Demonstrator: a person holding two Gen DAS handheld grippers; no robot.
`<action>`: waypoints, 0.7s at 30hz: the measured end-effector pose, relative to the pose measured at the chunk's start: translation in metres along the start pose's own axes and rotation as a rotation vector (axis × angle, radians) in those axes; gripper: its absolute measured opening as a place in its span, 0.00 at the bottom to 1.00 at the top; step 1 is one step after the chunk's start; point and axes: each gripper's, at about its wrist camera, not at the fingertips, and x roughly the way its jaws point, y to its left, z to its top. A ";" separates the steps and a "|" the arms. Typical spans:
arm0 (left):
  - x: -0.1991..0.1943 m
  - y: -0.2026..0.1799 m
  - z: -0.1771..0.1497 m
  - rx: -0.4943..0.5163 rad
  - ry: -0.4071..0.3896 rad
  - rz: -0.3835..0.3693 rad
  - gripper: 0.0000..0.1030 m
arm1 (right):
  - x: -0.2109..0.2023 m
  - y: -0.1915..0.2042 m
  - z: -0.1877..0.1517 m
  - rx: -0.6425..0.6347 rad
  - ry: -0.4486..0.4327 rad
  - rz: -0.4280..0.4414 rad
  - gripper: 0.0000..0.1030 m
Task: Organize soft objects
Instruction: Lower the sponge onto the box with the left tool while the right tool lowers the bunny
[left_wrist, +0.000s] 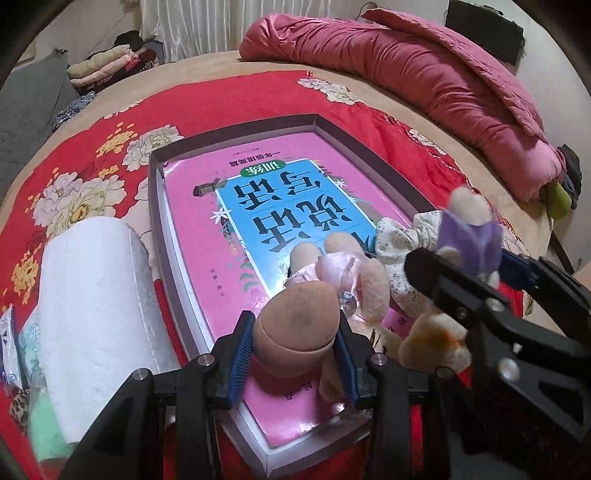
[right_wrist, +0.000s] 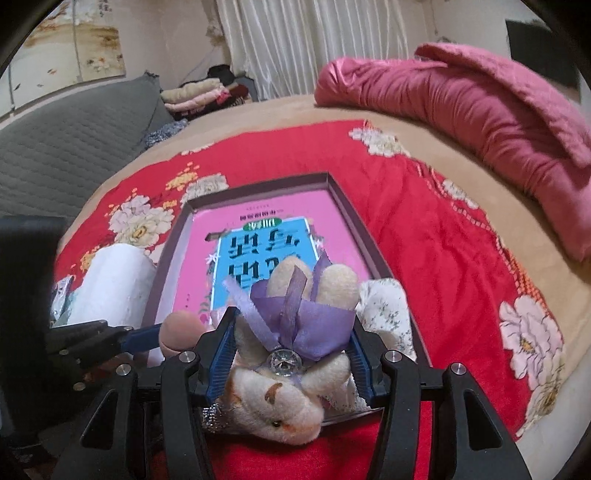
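Note:
A shallow brown box (left_wrist: 236, 134) with a pink and blue book (left_wrist: 280, 206) inside lies on the red flowered bedspread. My left gripper (left_wrist: 293, 356) is shut on a peach sponge (left_wrist: 299, 321) over the box's near end. A plush rabbit with a pink bow (left_wrist: 351, 273) lies in the box just beyond it. My right gripper (right_wrist: 293, 363) is shut on a plush rabbit with a purple bow (right_wrist: 291, 354), held over the box's near right corner; it shows in the left wrist view too (left_wrist: 469, 229). A floral scrunchie (left_wrist: 402, 236) lies in the box beside them.
A white paper roll (left_wrist: 92, 302) lies left of the box, with small packets (left_wrist: 14, 350) beside it. A crumpled pink quilt (left_wrist: 443, 77) lies at the far right of the bed. Folded clothes (left_wrist: 107, 66) and a grey cushion (right_wrist: 66, 147) are at the far left.

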 end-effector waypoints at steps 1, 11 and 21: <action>0.000 0.000 0.000 0.001 0.000 0.001 0.41 | 0.003 -0.001 0.000 0.006 0.007 0.001 0.57; -0.001 0.000 -0.002 0.013 -0.003 0.011 0.41 | 0.014 0.000 -0.002 0.007 0.050 -0.004 0.68; -0.002 0.000 -0.002 0.005 0.003 0.007 0.40 | -0.018 0.001 -0.001 0.005 -0.097 -0.029 0.72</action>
